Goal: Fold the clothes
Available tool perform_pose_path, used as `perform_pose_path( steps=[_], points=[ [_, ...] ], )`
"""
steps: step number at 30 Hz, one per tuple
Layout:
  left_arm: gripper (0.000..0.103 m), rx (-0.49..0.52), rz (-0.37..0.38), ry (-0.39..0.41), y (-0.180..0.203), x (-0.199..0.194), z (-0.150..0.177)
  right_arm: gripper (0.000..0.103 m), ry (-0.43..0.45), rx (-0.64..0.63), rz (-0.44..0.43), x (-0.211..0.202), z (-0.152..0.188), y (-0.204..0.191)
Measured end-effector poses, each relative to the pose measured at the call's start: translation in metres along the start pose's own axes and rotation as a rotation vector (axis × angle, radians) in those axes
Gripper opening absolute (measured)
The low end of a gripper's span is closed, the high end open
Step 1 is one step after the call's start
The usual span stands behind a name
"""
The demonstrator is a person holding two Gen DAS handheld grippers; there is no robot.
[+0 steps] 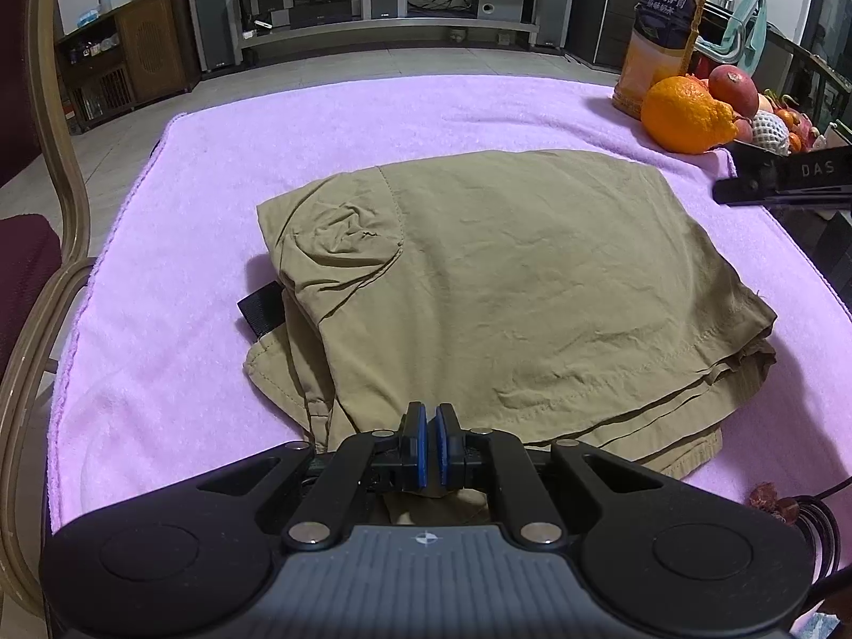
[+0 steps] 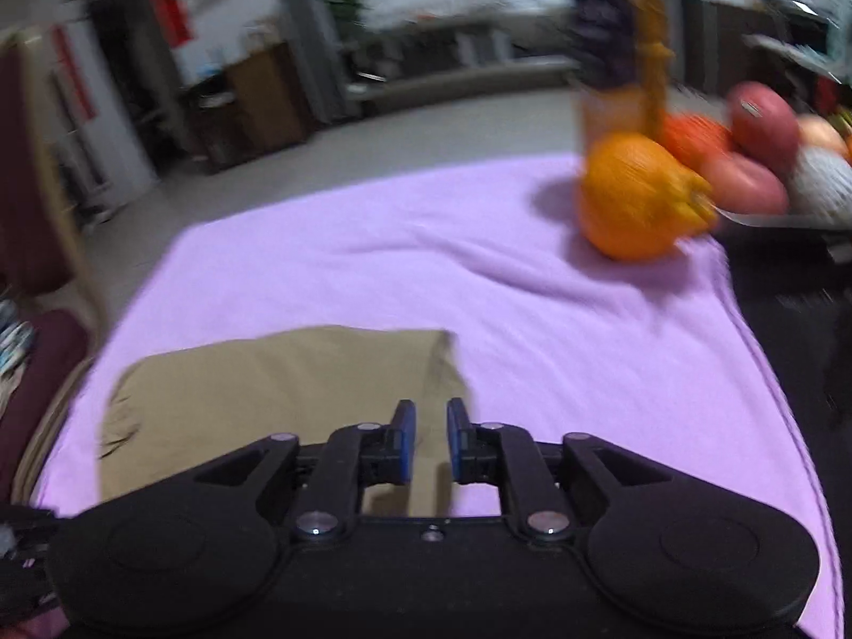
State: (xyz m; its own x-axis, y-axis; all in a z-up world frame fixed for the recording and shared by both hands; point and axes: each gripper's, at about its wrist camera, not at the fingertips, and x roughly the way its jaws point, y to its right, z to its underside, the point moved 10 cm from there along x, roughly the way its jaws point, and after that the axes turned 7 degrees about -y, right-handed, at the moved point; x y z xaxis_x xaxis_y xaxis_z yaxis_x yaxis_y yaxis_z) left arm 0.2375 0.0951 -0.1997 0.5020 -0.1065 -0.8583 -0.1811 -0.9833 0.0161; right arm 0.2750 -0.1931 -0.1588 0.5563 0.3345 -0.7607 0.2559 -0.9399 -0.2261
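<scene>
Most of the table is covered by a pink towel [image 1: 223,170], on which folded khaki shorts [image 1: 506,277] are laid in several layers, their hems stacked at the near right. A black strap [image 1: 260,310] is seen poking out from under the left edge of the shorts. At the far right corner of the towel a tall bottle [image 1: 665,26] is stood behind an orange [image 1: 684,114], with a red fruit [image 1: 734,89] and other fruit heaped just beside it. A chair [image 1: 48,245] is placed at the left of the table.

The left gripper [image 1: 430,444] is held at the near edge of the shorts with its blue pads almost together; whether cloth is pinched between them cannot be told. The right gripper [image 2: 426,439] is held over the right edge of the shorts with a narrow gap between its fingers and nothing in it; that view is blurred, so contact with the cloth is uncertain. Its black tip is also seen at the right of the left view, near the fruit.
</scene>
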Motion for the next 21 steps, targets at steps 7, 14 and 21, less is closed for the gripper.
perform_pose_path(
  steps=[7, 14, 21],
  points=[
    [0.009, -0.002, 0.009, 0.005, -0.001, 0.001, 0.001, 0.020, -0.124, -0.239, 0.017, 0.041, 0.025, -0.036],
    [0.009, 0.002, 0.014, 0.012, -0.001, -0.001, 0.002, 0.033, -0.121, -0.179, 0.031, -0.001, 0.041, -0.003],
    [0.009, 0.009, 0.008, 0.017, -0.001, -0.001, 0.002, 0.027, -0.019, -0.150, -0.067, -0.026, 0.022, -0.018]
  ],
)
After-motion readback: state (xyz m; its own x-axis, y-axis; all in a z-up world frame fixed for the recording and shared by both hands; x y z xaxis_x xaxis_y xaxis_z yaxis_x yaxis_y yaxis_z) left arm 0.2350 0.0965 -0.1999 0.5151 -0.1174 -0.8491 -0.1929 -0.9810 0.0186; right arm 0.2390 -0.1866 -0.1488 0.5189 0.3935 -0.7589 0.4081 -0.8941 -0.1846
